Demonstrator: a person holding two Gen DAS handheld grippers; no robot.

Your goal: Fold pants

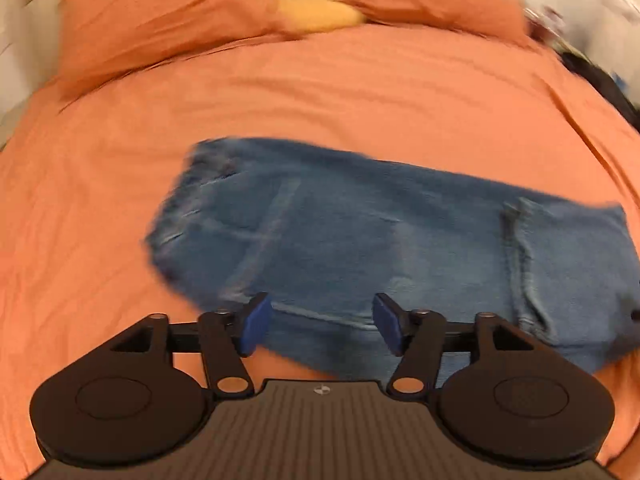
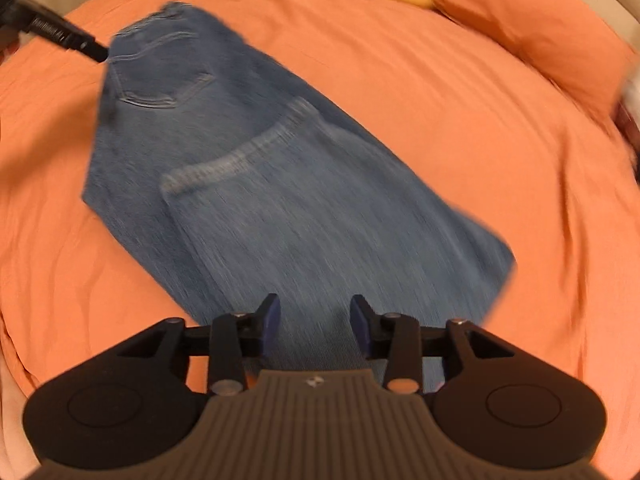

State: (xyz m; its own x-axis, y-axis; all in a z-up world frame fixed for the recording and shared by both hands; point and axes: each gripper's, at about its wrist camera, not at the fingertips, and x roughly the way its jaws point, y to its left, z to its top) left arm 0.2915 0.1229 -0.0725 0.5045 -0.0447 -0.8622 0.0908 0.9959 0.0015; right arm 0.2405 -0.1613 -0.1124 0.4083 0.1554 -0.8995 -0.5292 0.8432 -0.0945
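Blue jeans [image 1: 360, 232] lie folded on the orange bedspread [image 1: 100, 220], waistband to the left in the left wrist view. My left gripper [image 1: 318, 328] is open and empty, just above the near edge of the jeans. In the right wrist view the jeans [image 2: 260, 200] run from the back pocket at upper left to the folded end near me, with a leg hem lying across the middle. My right gripper [image 2: 316, 326] is open and empty over that near end. The left gripper [image 2: 60, 36] shows at the upper left, by the waistband. Both views are motion-blurred.
Two orange pillows [image 1: 160, 28] and a yellow cushion [image 1: 320, 10] lie at the head of the bed. Dark clutter [image 1: 600, 76] sits off the bed's right edge. Orange bedspread [image 2: 480, 140] surrounds the jeans on all sides.
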